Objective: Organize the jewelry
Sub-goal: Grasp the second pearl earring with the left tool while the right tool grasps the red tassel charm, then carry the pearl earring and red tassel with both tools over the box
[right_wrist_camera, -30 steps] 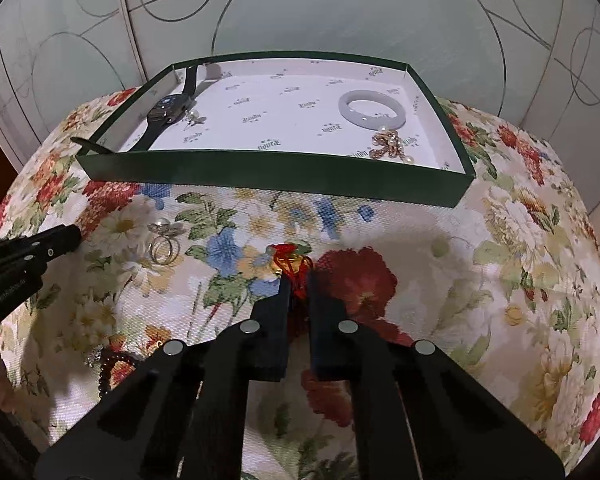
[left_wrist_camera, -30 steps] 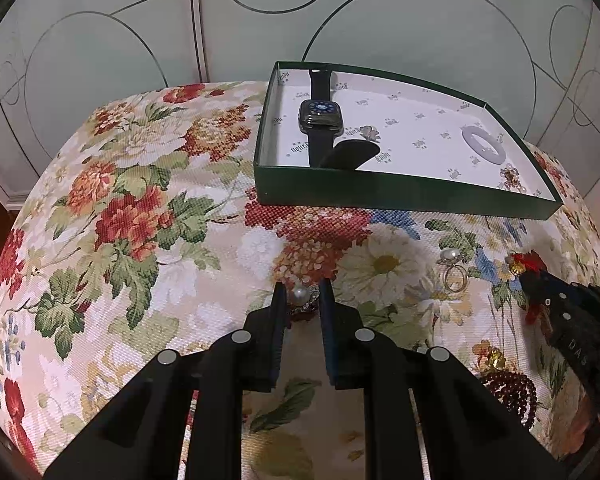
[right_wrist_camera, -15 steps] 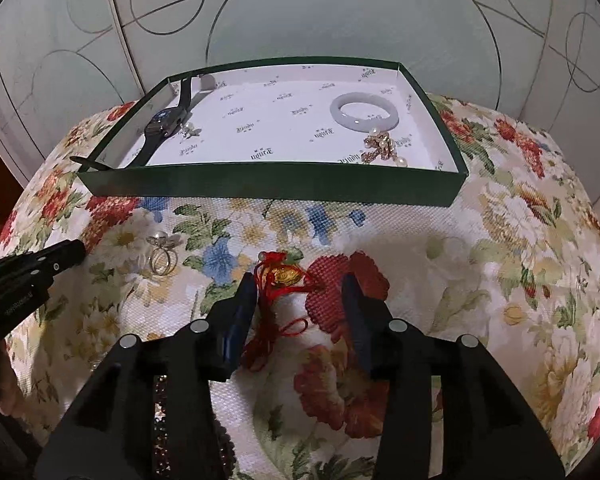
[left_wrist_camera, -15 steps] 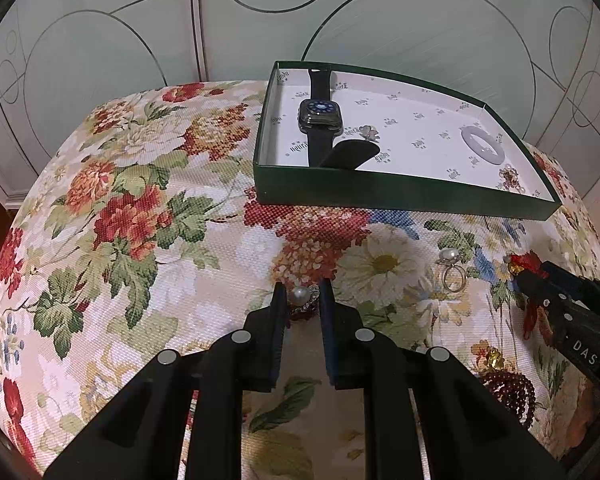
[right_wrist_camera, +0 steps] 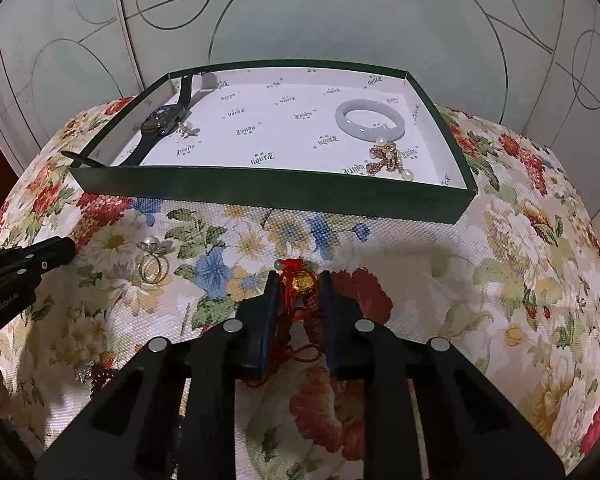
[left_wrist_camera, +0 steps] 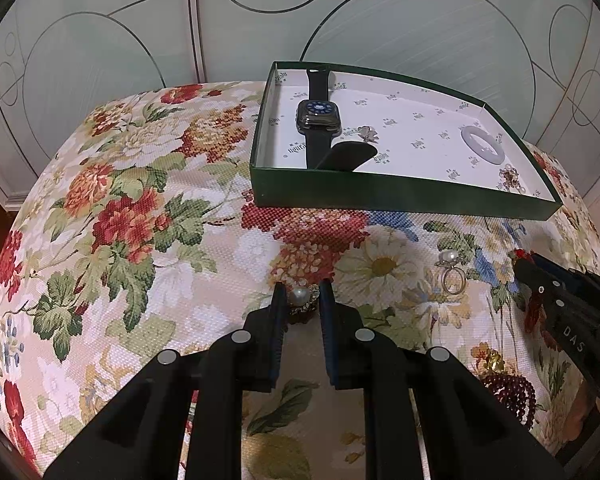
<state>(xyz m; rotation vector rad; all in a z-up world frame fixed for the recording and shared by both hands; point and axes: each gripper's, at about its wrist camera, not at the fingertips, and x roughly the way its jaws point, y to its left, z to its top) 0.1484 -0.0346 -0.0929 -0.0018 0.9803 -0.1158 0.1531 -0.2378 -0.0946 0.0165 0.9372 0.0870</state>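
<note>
Left gripper [left_wrist_camera: 303, 295] is clamping a pearl piece [left_wrist_camera: 301, 296] on the floral cushion [left_wrist_camera: 132, 216]. Right gripper [right_wrist_camera: 299, 285] is closing around the red-corded gold charm [right_wrist_camera: 302, 280], contact unclear. Only the right wrist view is showing the pearl chain [right_wrist_camera: 388, 160] clearly, beside the jade bangle [right_wrist_camera: 370, 123] in the green box [right_wrist_camera: 268, 188].

A home interior is suggested: a padded surface upholstered in floral woven fabric [left_wrist_camera: 148, 216] is backed by frosted glass sliding doors etched with circular lines [left_wrist_camera: 100, 40], as found on a wardrobe.
</note>
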